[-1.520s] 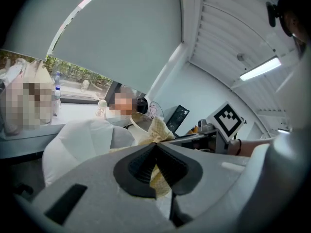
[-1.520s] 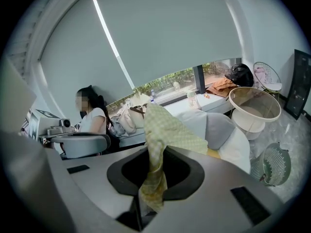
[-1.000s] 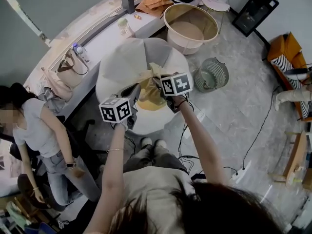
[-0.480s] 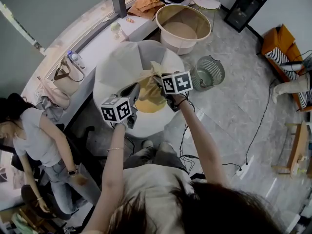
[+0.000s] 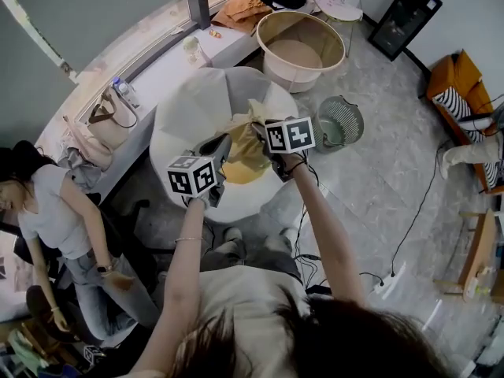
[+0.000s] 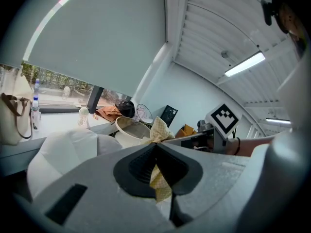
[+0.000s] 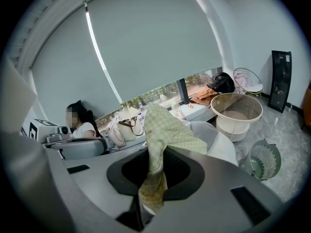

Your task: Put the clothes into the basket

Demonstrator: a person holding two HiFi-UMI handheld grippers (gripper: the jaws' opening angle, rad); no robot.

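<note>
A yellow checked cloth (image 5: 246, 154) hangs between my two grippers above the round white table (image 5: 189, 105). My left gripper (image 5: 220, 146) is shut on one end of the cloth (image 6: 161, 130), which is pinched between its dark pads. My right gripper (image 5: 261, 133) is shut on the other end, and the cloth (image 7: 166, 130) rises out of its jaws and drapes forward. The big beige round basket (image 5: 303, 24) stands on the floor beyond the table. It is also seen in the left gripper view (image 6: 127, 130) and in the right gripper view (image 7: 238, 108).
A green mesh bin (image 5: 340, 121) stands on the floor right of the table. A window ledge (image 5: 161, 57) with bags and bottles runs behind it. A person (image 5: 55, 211) stands at the left. Cables (image 5: 409, 227) cross the floor at the right.
Both grippers, still holding the cloth, have drifted slightly to the right in the head view. The person at the left has shifted a little.
</note>
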